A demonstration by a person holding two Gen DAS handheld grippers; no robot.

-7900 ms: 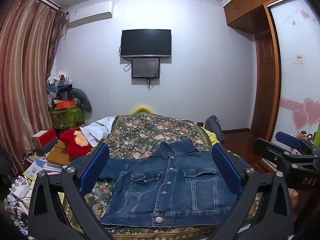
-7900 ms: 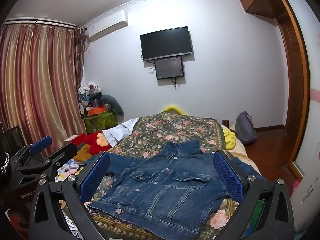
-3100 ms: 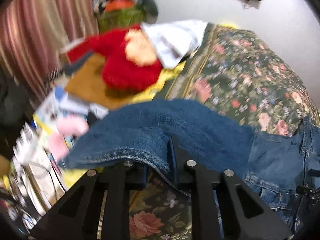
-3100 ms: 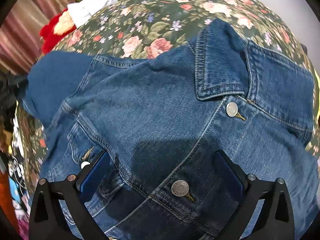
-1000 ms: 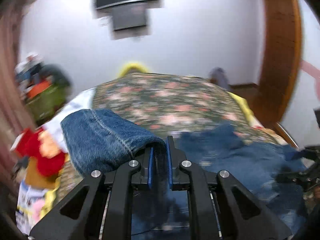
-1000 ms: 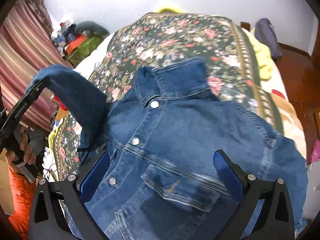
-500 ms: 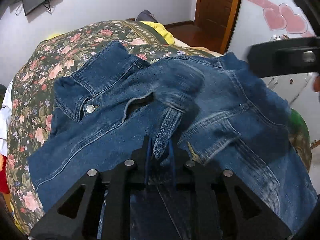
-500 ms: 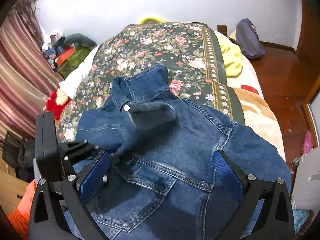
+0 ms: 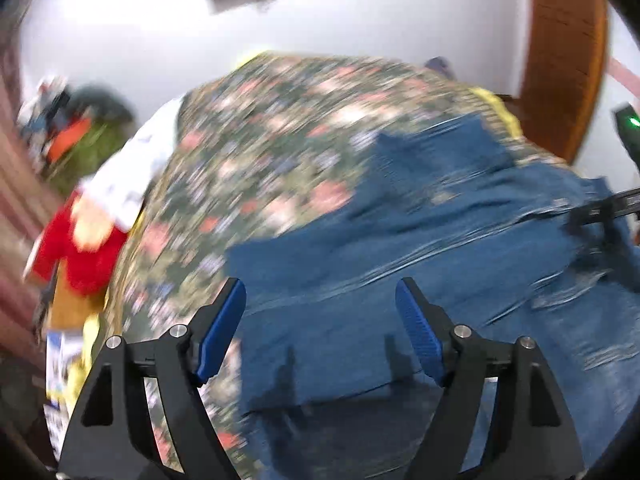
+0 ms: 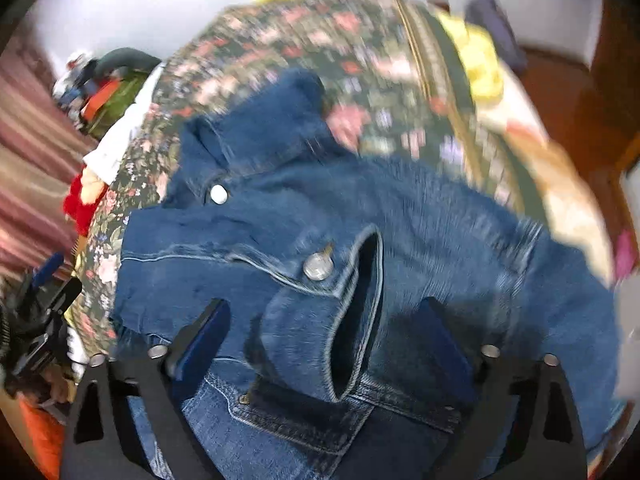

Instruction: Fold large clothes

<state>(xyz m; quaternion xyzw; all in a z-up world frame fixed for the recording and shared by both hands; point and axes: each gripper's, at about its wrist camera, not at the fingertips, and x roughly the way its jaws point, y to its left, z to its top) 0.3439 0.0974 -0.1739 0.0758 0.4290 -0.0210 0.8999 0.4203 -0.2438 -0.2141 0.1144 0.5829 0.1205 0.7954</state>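
Left gripper [image 9: 320, 320]: fingers spreading wide, gripping nothing, hovering over denim
Denim jacket [image 10: 420, 232]: lying on floral bedspread [image 10: 360, 60], one sleeve cuff [image 10: 344, 320] resting across its front
Right gripper [image 10: 324, 336]: fingers standing wide either side of the cuff

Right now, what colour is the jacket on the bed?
Blue denim jacket, clearest in the right wrist view.

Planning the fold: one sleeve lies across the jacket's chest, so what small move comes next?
Probably lower the open right tool onto the folded sleeve's cuff to flatten it on the denim jacket; the cuff gapes open directly between its fingers.
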